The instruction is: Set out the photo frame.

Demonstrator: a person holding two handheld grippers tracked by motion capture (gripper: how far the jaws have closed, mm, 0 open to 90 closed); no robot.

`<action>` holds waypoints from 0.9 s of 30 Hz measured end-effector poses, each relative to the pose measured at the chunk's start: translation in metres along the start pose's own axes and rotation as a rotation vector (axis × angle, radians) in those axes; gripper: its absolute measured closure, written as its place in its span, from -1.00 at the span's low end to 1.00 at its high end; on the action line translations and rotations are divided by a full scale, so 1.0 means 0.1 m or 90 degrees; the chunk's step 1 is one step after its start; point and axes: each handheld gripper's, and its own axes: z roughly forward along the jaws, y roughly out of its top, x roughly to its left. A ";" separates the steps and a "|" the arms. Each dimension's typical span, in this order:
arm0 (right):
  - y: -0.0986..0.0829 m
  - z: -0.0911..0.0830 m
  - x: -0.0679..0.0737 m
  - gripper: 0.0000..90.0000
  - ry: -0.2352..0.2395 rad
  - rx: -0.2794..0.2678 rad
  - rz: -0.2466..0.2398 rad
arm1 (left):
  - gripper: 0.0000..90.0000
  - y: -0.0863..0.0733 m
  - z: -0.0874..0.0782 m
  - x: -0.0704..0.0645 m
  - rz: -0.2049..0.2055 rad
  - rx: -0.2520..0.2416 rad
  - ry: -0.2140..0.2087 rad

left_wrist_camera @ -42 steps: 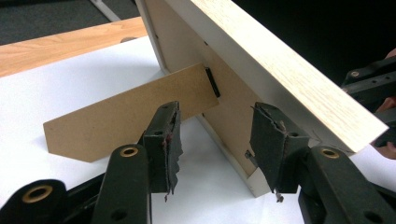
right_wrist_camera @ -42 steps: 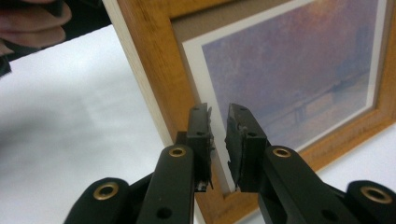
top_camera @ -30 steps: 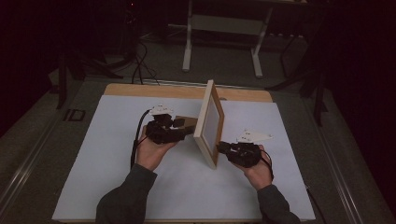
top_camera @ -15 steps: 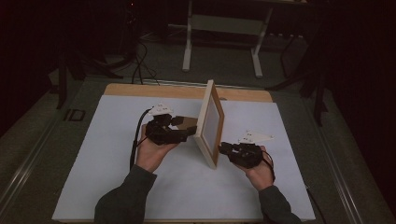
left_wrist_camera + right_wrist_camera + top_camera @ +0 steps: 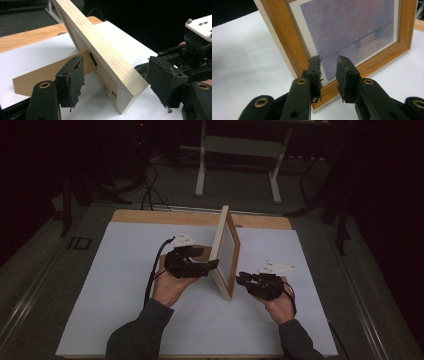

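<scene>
1. Picture frame [image 5: 226,251] stands on edge mid-table on the white sheet [image 5: 110,270], leaning on its brown easel strut [image 5: 50,72].
2. Step, as judged: set the frame standing. Best to pull the strut fully out and keep the front edge steady so it doesn't tip.
3. Left gripper [image 5: 117,82]: jaws spread wide, straddling the frame's near corner and strut, behind the frame.
4. Right gripper [image 5: 329,75]: jaws slightly parted, pinching nothing, just in front of the frame's lower corner.

We see a dim room with a grey floor [image 5: 240,185], a white-legged stand [image 5: 239,146] beyond the white-topped wooden table [image 5: 100,285], and black cables [image 5: 148,190].
</scene>
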 end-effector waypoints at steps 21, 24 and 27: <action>-0.06 -0.02 -0.04 0.57 -0.004 0.002 0.008 | -0.29 -0.07 0.32 -0.13 -0.002 0.025 0.031; -0.06 -0.02 -0.04 0.57 -0.003 0.002 0.009 | -0.26 -0.08 0.36 -0.12 -0.007 0.029 0.029; -0.07 -0.03 -0.04 0.57 -0.003 0.003 0.009 | -0.22 -0.10 0.38 -0.12 -0.009 0.035 0.028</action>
